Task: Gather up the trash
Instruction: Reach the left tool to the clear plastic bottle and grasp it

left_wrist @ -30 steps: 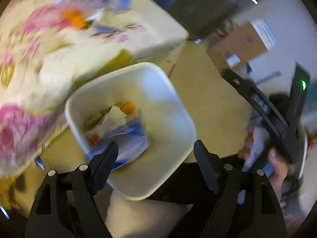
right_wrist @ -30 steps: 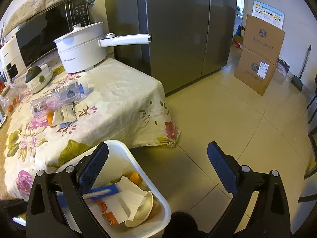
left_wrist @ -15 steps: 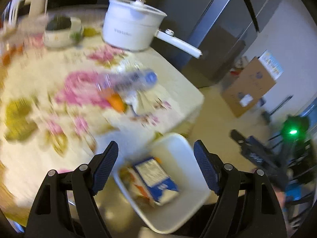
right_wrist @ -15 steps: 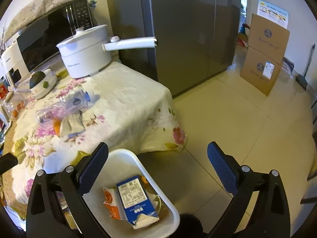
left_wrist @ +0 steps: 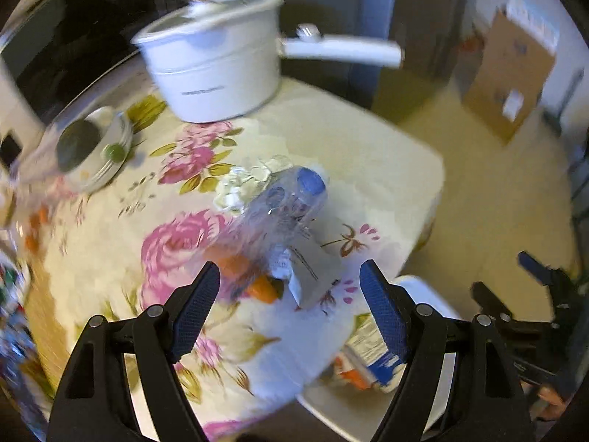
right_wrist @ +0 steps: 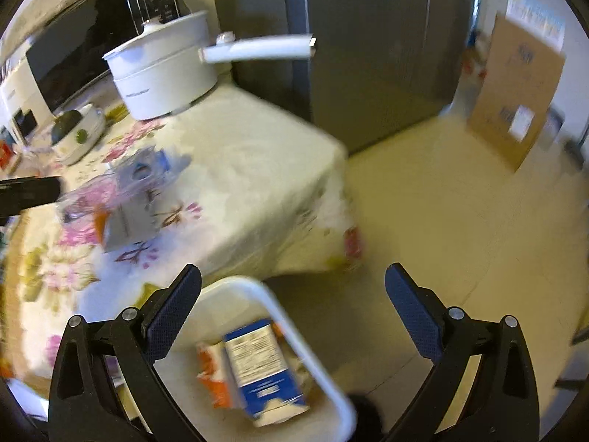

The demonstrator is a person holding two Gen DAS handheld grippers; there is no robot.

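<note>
A clear plastic bottle with a blue cap (left_wrist: 291,199) lies on the flowered tablecloth (left_wrist: 368,154), with a grey paper wrapper (left_wrist: 313,269) and an orange scrap (left_wrist: 263,287) beside it. My left gripper (left_wrist: 289,294) is open and empty just in front of this trash. The bottle (right_wrist: 129,176) and wrapper (right_wrist: 129,224) also show in the right wrist view. My right gripper (right_wrist: 292,302) is open and empty above the white trash bin (right_wrist: 294,316), which holds a blue-and-white carton (right_wrist: 261,368). The bin (left_wrist: 427,294) also shows in the left wrist view beside the table.
A white pot with a long handle (left_wrist: 217,70) stands at the back of the table. A small bowl with dark fruit (left_wrist: 92,147) sits left. A microwave (right_wrist: 84,51), a grey fridge (right_wrist: 368,55) and a cardboard box (right_wrist: 515,95) stand around the tiled floor.
My left gripper swung up from the bin to the table and now faces the bottle and wrapper. A blue carton has landed in the bin. My right gripper shifted slightly toward the table.
</note>
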